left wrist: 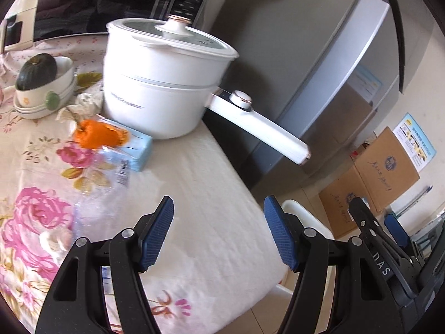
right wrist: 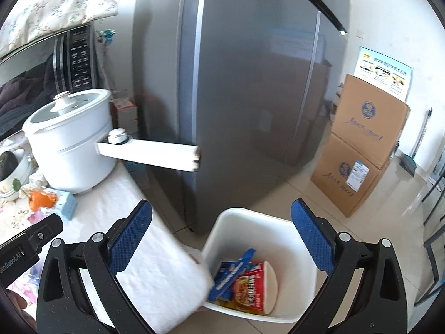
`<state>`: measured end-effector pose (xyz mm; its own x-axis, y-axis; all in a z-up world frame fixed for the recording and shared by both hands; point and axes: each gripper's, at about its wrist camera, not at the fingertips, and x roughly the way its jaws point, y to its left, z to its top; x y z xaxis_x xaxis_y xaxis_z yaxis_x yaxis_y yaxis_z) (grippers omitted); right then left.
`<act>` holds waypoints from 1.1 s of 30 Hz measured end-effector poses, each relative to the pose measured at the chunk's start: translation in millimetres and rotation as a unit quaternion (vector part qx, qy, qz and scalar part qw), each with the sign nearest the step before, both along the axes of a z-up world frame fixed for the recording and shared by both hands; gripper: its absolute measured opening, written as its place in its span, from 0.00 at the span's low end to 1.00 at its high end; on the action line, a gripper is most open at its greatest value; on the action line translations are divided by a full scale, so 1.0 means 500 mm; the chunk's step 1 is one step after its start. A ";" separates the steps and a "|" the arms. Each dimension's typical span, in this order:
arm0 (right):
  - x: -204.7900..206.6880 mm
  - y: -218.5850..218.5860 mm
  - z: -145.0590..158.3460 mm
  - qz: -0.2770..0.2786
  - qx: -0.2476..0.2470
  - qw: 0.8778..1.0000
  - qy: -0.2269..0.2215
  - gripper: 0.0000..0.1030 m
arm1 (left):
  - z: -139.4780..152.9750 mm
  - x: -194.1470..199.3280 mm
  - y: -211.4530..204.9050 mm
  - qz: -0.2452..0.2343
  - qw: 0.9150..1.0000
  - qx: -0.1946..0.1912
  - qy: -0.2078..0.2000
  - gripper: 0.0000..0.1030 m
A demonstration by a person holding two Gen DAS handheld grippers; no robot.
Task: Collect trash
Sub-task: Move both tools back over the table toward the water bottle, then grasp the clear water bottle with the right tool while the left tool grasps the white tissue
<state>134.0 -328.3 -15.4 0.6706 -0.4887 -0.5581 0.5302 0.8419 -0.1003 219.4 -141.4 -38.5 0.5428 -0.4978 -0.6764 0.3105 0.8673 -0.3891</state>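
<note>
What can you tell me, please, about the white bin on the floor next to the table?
The white bin looks like smooth plastic, open-topped with rounded corners, standing upright on the tiled floor beside the table's corner, near the grey fridge. Inside lie a red instant-noodle cup on its side and a blue carton leaning on it, with something yellow underneath. The tablecloth's edge overlaps its rim in this view. No claw touches it.

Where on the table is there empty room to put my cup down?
The plain white cloth strip is bare: it runs from the white electric pot to the table's near edge, beside the grey fridge. It is crowded farther left, where the orange peel, pale blue box, clear plastic wrapper and stacked white bowls sit close together.
</note>
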 end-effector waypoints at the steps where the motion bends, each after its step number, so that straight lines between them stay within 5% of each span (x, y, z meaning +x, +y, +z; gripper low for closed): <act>1: 0.004 0.008 0.000 0.004 -0.001 1.000 0.000 0.93 | -0.001 0.004 0.012 0.005 1.000 0.001 0.001 0.64; 33: 0.163 0.286 -0.046 0.141 0.030 0.989 0.036 0.93 | -0.040 0.073 0.367 0.147 0.987 0.010 0.060 0.65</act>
<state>215.3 -185.5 -38.2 0.7330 -0.2526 -0.6316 0.2670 0.9608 -0.0745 255.9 42.0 -58.3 0.5775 -0.3162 -0.7527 -0.0023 0.9213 -0.3889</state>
